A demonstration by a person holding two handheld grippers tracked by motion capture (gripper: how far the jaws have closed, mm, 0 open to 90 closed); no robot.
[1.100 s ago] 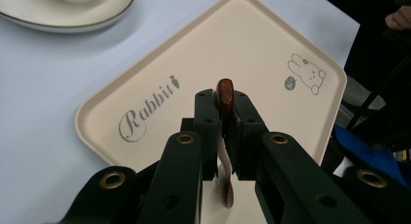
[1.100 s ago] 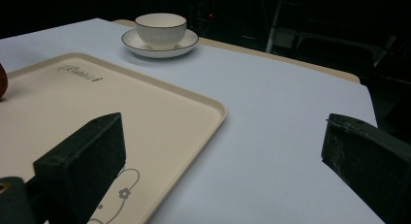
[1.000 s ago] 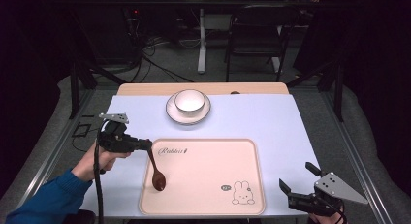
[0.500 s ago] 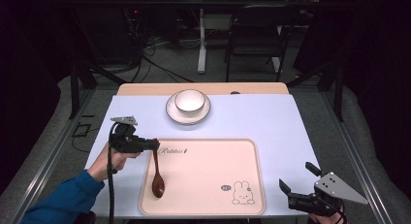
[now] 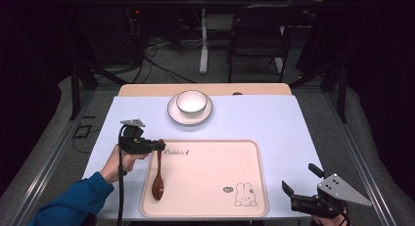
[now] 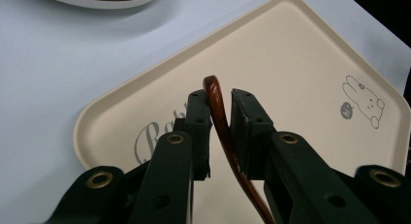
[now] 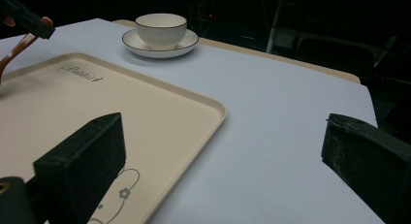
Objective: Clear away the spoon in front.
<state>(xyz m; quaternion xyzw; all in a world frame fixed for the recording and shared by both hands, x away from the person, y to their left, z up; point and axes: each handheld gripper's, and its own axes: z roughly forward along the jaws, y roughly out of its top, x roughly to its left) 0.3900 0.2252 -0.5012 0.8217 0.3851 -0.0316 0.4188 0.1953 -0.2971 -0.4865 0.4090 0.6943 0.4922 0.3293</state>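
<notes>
Jaws of the left gripper (image 6: 220,95) have just been easing open, with the brown spoon's (image 5: 157,179) handle between them. In the left gripper view the handle leans on one pad and a sliver of tray shows before the other, so the grip looks let go rather than clamped. The spoon lies along the left side of the cream tray (image 5: 210,187), its bowl end toward the person and flat on the tray, its curved handle tip raised between the jaws. Laying the spoon on the tray therefore looks as good as done; what remains is to open a little wider and lift the gripper away without dragging the handle.

At the near right corner of the desk (image 5: 274,123), the right gripper (image 5: 299,178) holds its jaws wide apart on nothing. The bowl (image 5: 191,101) sits on its saucer (image 5: 176,116) beyond the tray, untouched, and may be next.
</notes>
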